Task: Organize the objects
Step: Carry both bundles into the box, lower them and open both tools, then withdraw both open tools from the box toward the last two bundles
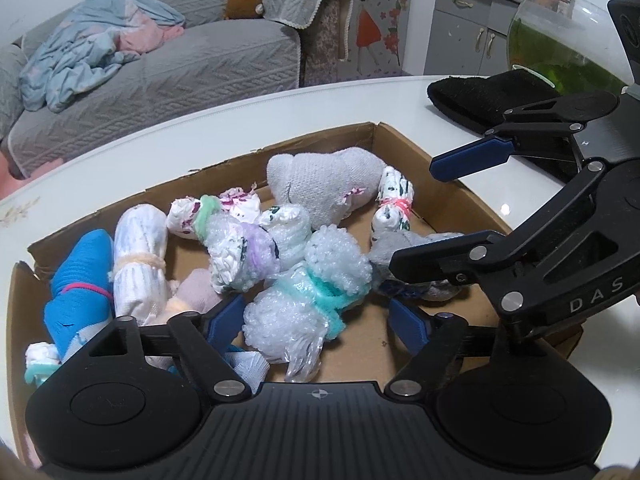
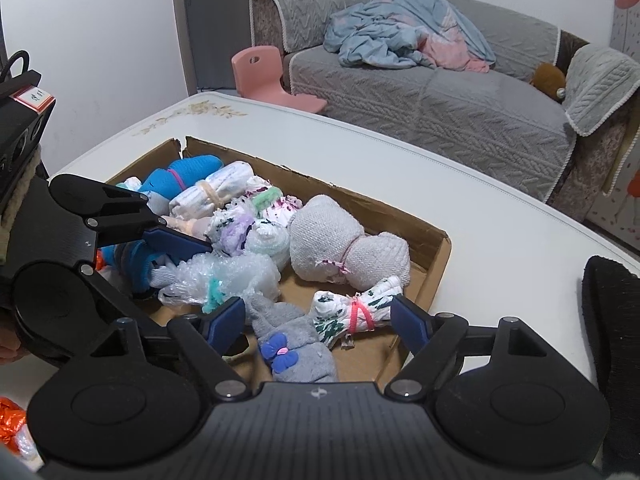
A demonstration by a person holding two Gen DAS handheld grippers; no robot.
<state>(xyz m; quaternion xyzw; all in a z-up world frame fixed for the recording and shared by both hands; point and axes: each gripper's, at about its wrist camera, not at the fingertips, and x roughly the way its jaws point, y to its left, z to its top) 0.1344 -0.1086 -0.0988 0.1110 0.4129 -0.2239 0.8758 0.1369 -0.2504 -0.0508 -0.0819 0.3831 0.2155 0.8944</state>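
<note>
**Both grippers released over a box of tied bundles**

The left gripper tilts down over the near edge of the cardboard box, its blue pads spread wide on either side of a bubble-wrap bundle tied with a teal band; the pads do not press on it, so it is released. The right gripper tilts down at much the same slant over the box's near right corner, jaws likewise apart and gripping nothing, with a grey sock bearing a small blue bow and a white patterned bundle bound with a pink band lying between its pads, neither of them squeezed.

The box is shallow, brown and torn at its far left corner, and it sits on a glossy white table. From its left side to its right lie a blue sock tied in pink, a white rolled cloth with a cream band, crinkled plastic bundles with green and lilac bands in the middle, and a large knitted grey-white bundle toward the far right corner. Off the box's right edge a black fuzzy cloth lies on the table before a glass bowl of green water.
</note>
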